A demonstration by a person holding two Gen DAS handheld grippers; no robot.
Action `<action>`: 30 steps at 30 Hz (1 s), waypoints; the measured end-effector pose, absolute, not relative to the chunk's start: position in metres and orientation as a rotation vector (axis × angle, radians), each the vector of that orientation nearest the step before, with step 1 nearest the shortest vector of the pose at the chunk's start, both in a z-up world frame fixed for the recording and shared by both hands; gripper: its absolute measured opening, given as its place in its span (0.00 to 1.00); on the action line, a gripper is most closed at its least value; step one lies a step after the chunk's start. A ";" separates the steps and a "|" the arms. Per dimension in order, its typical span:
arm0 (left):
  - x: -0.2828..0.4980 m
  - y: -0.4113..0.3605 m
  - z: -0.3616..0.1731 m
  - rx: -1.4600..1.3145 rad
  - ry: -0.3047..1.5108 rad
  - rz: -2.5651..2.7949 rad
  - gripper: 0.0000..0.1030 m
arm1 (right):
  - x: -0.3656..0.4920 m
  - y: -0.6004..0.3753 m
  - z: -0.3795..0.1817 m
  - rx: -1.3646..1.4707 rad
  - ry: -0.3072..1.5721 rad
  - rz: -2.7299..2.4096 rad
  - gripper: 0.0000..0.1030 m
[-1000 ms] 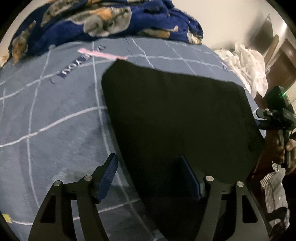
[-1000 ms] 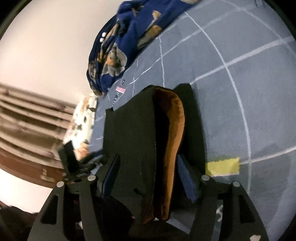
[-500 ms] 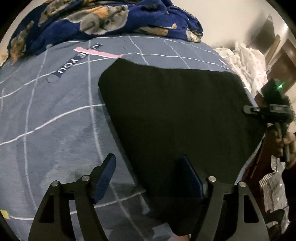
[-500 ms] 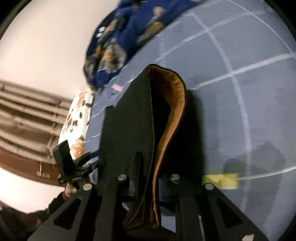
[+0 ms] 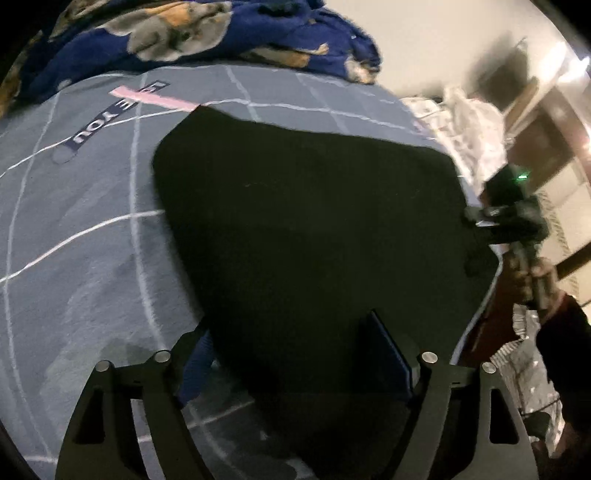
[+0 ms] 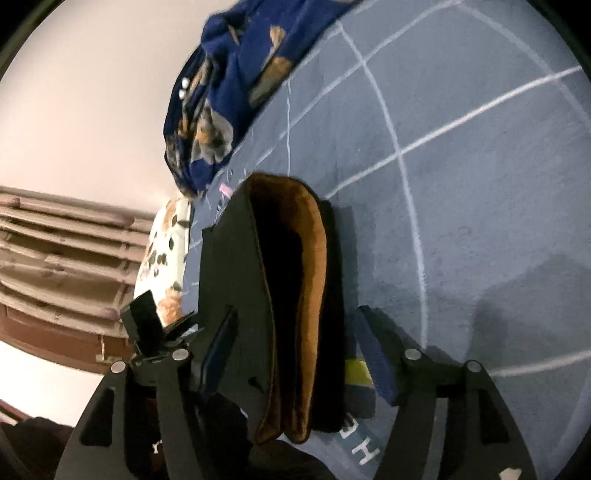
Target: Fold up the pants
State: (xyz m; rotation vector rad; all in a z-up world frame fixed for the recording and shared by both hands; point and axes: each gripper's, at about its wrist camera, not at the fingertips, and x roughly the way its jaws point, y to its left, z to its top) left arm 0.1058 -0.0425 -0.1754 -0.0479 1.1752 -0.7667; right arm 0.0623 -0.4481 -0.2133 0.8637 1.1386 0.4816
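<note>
Black pants lying folded on a grey-blue grid-lined bedspread, both grippers spread wide around them.

The grey-blue bedspread with white grid lines (image 5: 85, 236) is stretching away with bare cloth to the left of the pants, while a rumpled dark blue blanket with animal prints (image 5: 192, 33) is crowding its far edge and the near right edge is dropping off toward white bedding. The black pants with a tan fleece lining (image 5: 314, 236) are lying flat in a folded stack near that right edge (the lining is showing along the layered end in the right wrist view (image 6: 310, 295)). The left gripper (image 5: 295, 358) is standing wide open, its blue-padded fingers straddling the near corner of the pants without pinching. The right gripper (image 6: 295, 354) is likewise wide open, its fingers flanking the layered end, holding nothing.
</note>
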 end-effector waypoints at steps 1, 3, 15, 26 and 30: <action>0.107 -0.043 -0.177 -0.057 1.175 -0.782 0.79 | 0.065 -0.445 -0.216 0.850 1.137 0.495 0.59; 0.110 -0.041 -0.178 -0.096 1.169 -0.802 0.79 | 0.071 -0.435 -0.217 0.850 1.137 0.530 0.59; 0.125 -0.044 -0.181 -0.116 1.145 -0.856 0.59 | 0.077 -0.404 -0.222 0.782 1.198 0.590 0.33; 0.138 -0.050 -0.182 -0.132 1.149 -0.827 0.36 | 0.073 -0.403 -0.222 0.823 1.188 0.561 0.38; 0.130 -0.042 -0.171 -0.166 1.104 -0.814 0.22 | 0.069 -0.394 -0.212 0.807 1.170 0.525 0.30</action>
